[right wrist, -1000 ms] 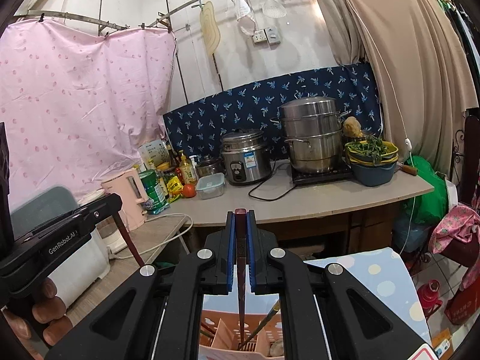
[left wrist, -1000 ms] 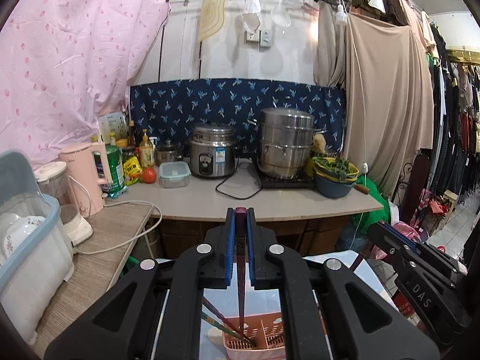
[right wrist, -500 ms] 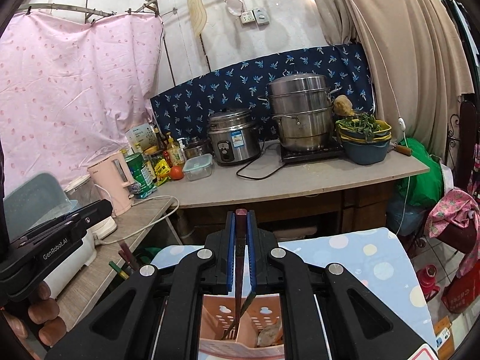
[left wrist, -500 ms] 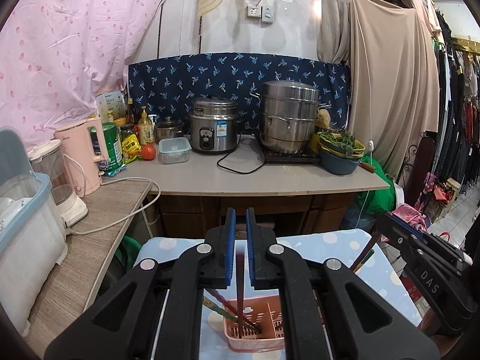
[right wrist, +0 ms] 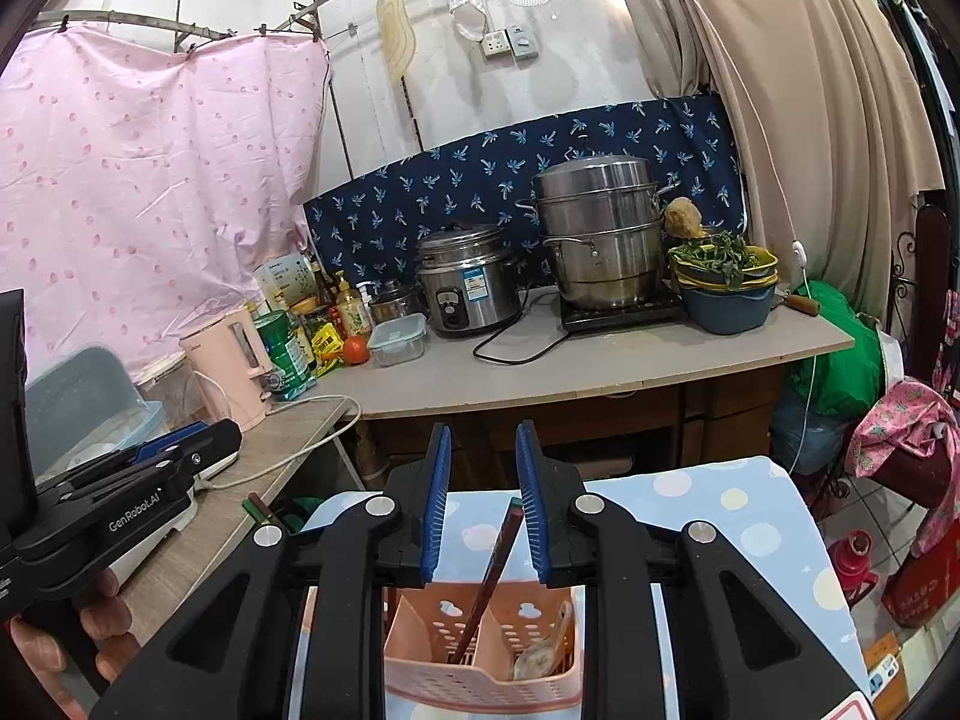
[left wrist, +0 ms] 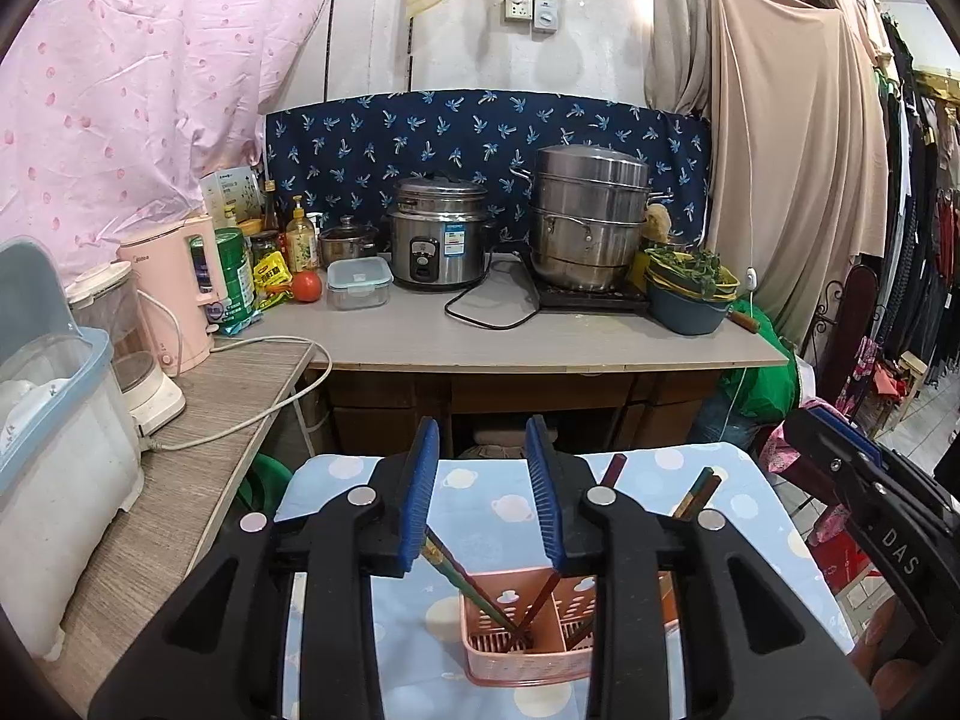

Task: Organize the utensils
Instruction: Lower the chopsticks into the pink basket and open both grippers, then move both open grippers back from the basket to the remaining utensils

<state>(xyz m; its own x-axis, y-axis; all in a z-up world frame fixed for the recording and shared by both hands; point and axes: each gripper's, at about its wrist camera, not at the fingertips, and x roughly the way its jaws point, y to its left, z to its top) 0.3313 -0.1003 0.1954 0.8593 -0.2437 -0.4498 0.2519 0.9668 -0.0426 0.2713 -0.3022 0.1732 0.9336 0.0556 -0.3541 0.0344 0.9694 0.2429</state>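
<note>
Between the right gripper [right wrist: 478, 498] pads – just opened – a chopstick [right wrist: 489, 570] leans free.

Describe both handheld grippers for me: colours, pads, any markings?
Both are alike: the left gripper and right gripper have matte black angular plastic fingers, ribbed blue pads on the inner faces and round silver pivot bolts. The left one's side reads "GenRobot.AI" in white; the right one's shows "DAS". No cables or sleeves visible, only bare fingers on the handles.
</note>
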